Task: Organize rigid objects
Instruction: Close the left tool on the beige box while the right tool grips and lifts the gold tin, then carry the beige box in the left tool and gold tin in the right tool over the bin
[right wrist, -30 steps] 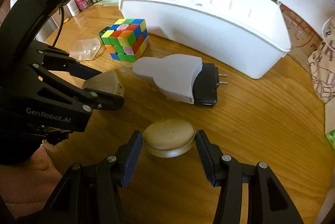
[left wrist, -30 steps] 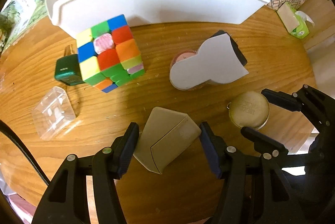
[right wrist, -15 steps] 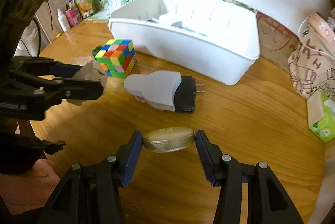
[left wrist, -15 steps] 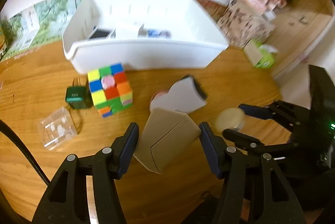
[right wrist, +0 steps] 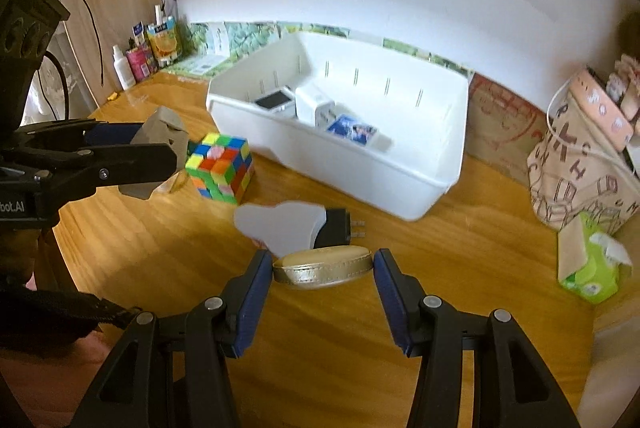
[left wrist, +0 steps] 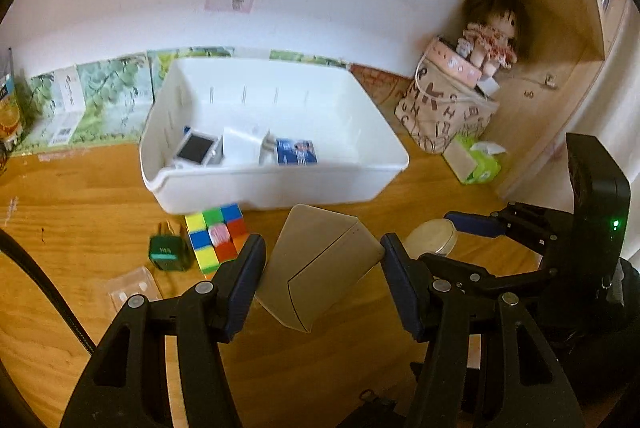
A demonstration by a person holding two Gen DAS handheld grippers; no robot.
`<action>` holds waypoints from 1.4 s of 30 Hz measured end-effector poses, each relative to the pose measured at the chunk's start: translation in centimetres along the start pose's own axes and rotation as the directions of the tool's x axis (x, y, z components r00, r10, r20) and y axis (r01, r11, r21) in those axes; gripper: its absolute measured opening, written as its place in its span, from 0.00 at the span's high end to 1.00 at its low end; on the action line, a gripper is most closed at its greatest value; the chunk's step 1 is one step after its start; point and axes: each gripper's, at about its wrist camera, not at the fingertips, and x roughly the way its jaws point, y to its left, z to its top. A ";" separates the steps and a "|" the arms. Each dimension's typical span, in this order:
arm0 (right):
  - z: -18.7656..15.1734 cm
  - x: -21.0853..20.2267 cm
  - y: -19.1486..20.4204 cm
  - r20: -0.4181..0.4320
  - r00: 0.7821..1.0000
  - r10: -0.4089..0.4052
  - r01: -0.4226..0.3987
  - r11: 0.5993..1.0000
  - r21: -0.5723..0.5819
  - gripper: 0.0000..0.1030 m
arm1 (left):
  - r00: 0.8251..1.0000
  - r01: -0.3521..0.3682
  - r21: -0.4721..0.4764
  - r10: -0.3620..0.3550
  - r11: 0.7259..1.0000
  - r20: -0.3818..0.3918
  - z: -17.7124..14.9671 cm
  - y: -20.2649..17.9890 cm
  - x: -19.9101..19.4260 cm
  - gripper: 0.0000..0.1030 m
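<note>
My left gripper (left wrist: 322, 278) is shut on a beige wedge-shaped box (left wrist: 320, 268) and holds it above the table, in front of the white bin (left wrist: 276, 184). My right gripper (right wrist: 322, 278) is shut on a round gold case (right wrist: 322, 266), also lifted; the case also shows in the left wrist view (left wrist: 432, 238). The bin (right wrist: 360, 164) holds a few small boxes. On the table lie a colourful puzzle cube (right wrist: 220, 168), a grey flat piece (right wrist: 280, 226) over a black plug (right wrist: 338, 232), a green plug (left wrist: 168, 254) and a clear plastic case (left wrist: 130, 288).
A patterned bag (right wrist: 580, 168) and a green tissue pack (right wrist: 592, 260) stand at the right. A doll (left wrist: 490, 36) sits on the bag. Bottles and cartons (right wrist: 148, 52) line the back left by the wall.
Both grippers have risen and pulled back from the table with their objects held. The bin's inside has come into view. The cube and plugs have not moved.
</note>
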 end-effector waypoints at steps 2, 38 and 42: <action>0.7 -0.2 0.0 0.013 1.000 0.000 0.000 1.000 -0.010 0.49 | 1.000 -0.003 -0.002 0.003 1.000 0.022 0.7 0.1 -0.3 0.39; 8.0 5.2 -5.5 0.242 0.970 0.009 -0.036 0.994 0.104 0.57 | 0.996 -0.008 -0.103 0.018 0.995 0.092 8.3 4.4 6.1 0.41; 8.1 6.5 -6.1 0.219 0.976 0.010 -0.038 0.992 0.124 0.57 | 0.998 -0.024 -0.112 0.031 0.993 0.063 8.3 4.8 7.5 0.41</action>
